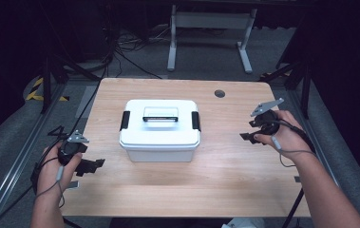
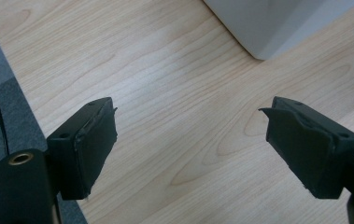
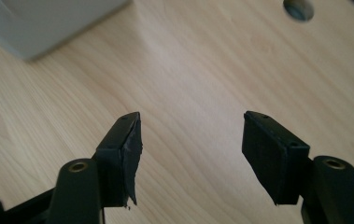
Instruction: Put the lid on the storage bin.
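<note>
A white rectangular plastic storage box point(image 1: 159, 130) with a black-trimmed lid handle and black side latches sits closed at the middle of the light wooden surface point(image 1: 225, 175). The left hand-held gripper point(image 1: 94, 165) hovers at the near left edge of the surface, left of the box and apart from it, its jaws pointing right toward the box. In the left gripper view the jaws are spread wide with nothing between them, and a corner of the box point(image 2: 277, 23) shows beyond them. The right hand-held gripper point(image 1: 245, 137) hangs over the right side of the surface, well apart from the box, its jaws pointing left. In the right gripper view its jaws also stand spread and empty over bare wood. A round cable hole point(image 1: 220, 93) lies at the far right of the surface.
</note>
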Demonstrator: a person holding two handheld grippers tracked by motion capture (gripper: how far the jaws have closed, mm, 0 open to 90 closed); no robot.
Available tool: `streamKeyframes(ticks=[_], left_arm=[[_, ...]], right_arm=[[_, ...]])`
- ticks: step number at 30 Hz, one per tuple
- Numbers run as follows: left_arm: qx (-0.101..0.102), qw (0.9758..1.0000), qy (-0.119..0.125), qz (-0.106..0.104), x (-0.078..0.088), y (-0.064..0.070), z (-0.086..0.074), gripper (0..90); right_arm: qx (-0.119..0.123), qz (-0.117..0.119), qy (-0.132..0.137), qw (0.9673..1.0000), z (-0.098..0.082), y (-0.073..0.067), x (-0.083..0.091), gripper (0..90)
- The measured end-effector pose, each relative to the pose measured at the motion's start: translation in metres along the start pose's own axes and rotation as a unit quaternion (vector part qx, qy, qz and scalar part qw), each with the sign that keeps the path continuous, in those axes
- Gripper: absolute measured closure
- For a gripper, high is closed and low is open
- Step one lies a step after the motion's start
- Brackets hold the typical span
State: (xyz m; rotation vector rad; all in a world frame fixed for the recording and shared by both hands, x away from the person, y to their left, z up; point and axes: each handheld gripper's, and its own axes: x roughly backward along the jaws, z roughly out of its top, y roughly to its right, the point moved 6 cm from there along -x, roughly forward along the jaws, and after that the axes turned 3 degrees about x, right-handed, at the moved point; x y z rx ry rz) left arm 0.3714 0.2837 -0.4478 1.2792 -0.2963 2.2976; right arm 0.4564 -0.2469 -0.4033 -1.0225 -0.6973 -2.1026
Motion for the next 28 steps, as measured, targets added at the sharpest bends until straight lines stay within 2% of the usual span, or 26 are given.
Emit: streamKeyframes(ticks=[1,5,8,10,13,14,15,16,17,19,20,21,26,27,28], left_arm=[[-0.001,1.0,-0.004,0.0,-0.002,0.0,-0.001,16.9],[-0.005,0.9999,-0.015,-0.002,-0.006,0.0,-0.002,17.1],[-0.005,0.9998,-0.018,-0.006,-0.007,0.001,-0.002,17.2],[-0.004,0.9997,-0.021,-0.009,-0.008,0.001,-0.002,17.2],[-0.004,0.9997,-0.021,-0.008,-0.009,0.001,-0.002,17.2],[-0.003,0.9997,-0.023,-0.008,-0.008,0.002,-0.001,17.1],[-0.003,0.9997,-0.023,-0.008,-0.008,0.002,-0.001,17.2],[-0.004,0.9996,-0.025,-0.008,-0.008,0.003,0.0,17.2],[-0.005,0.9997,-0.024,-0.009,-0.007,0.004,0.001,17.2],[-0.006,0.9997,-0.02,-0.016,-0.006,0.005,0.002,17.1],[-0.006,0.9996,-0.02,-0.019,-0.006,0.006,0.002,17.0],[-0.006,0.9996,-0.02,-0.018,-0.006,0.006,0.002,17.0],[0.0,0.9995,-0.02,-0.023,-0.003,0.007,0.001,17.0],[0.006,0.9994,-0.023,-0.026,-0.003,0.007,0.0,17.0],[0.006,0.9994,-0.023,-0.026,-0.003,0.007,0.0,17.1]], right_arm=[[0.0,-0.003,-0.013,0.9999,-0.011,-0.001,-0.009,39.7],[-0.023,0.011,-0.016,0.9996,-0.029,-0.004,-0.027,39.6],[-0.031,0.011,-0.025,0.9991,-0.042,-0.007,-0.037,39.6],[-0.04,0.019,-0.026,0.9987,-0.049,-0.011,-0.043,39.6],[-0.058,0.031,-0.005,0.9978,-0.055,-0.016,-0.049,40.3],[-0.065,0.034,0.014,0.9972,-0.057,-0.019,-0.051,41.2],[-0.065,0.034,0.014,0.9972,-0.057,-0.019,-0.051,41.2],[-0.093,0.039,0.05,0.9937,-0.059,-0.022,-0.056,43.7],[-0.093,0.039,0.05,0.9937,-0.059,-0.022,-0.056,43.7],[-0.062,0.035,0.009,0.9974,-0.064,-0.024,-0.062,44.8],[-0.078,0.03,0.025,0.9962,-0.063,-0.024,-0.062,44.4],[-0.082,0.035,0.03,0.9956,-0.063,-0.024,-0.061,44.3],[-0.081,0.031,0.034,0.9957,-0.066,-0.026,-0.06,44.3],[-0.092,0.033,0.047,0.9941,-0.067,-0.025,-0.061,44.4],[-0.092,0.033,0.047,0.9941,-0.067,-0.025,-0.061,44.4]])
